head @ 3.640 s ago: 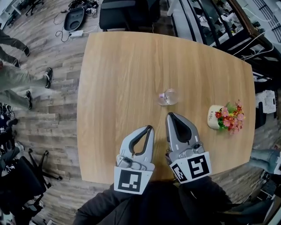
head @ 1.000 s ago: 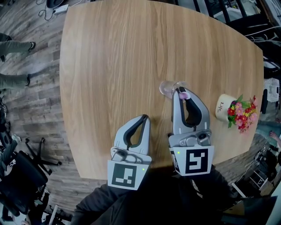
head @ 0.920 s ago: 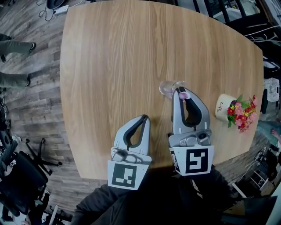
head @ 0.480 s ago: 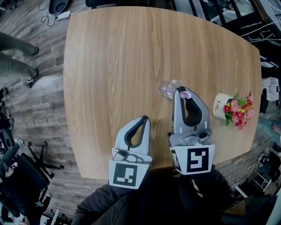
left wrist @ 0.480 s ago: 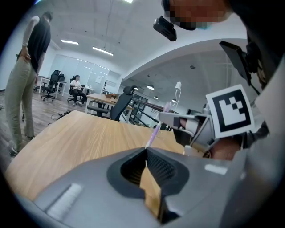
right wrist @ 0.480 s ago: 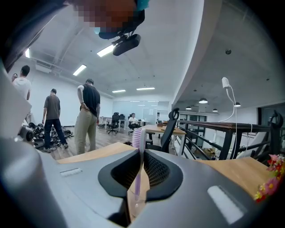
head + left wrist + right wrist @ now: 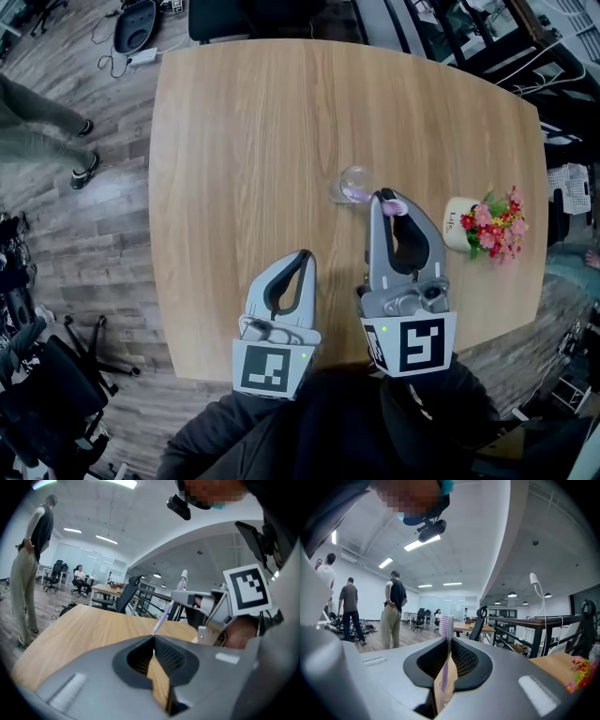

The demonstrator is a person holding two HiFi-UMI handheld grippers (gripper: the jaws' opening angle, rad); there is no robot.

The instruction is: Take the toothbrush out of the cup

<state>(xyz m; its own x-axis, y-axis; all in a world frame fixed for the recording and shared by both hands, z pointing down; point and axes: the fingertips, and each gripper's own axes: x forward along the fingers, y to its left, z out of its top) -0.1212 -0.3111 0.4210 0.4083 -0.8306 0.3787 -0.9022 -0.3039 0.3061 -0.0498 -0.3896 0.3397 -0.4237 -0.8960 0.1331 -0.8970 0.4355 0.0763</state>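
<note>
Toothbrush (image 7: 446,625) is standing upright between the jaws of your right gripper (image 7: 382,198). The jaws are clamping its pale purple handle, and the bristle head is poking up just past the jaw tips at the centre of the right gripper view. In the head view the brush head is showing as a pink-white spot at the tip of that gripper, right of centre. The clear cup (image 7: 355,182) is standing on the wooden table (image 7: 244,141), just up and left of those tips. A purple streak is showing at the cup's mouth, so you cannot tell whether the handle's lower end is clear of the rim. In the left gripper view the handle is slanting down from the right gripper and its lower end is hiding behind the left jaws. Your left gripper (image 7: 305,255) is hovering over the table at lower centre of the head view with its jaws pressed together and nothing between them. A white flower pot (image 7: 459,234) is sitting at the right of the head view, near the right gripper. People (image 7: 393,616) are standing at the left of the right gripper view.
</note>
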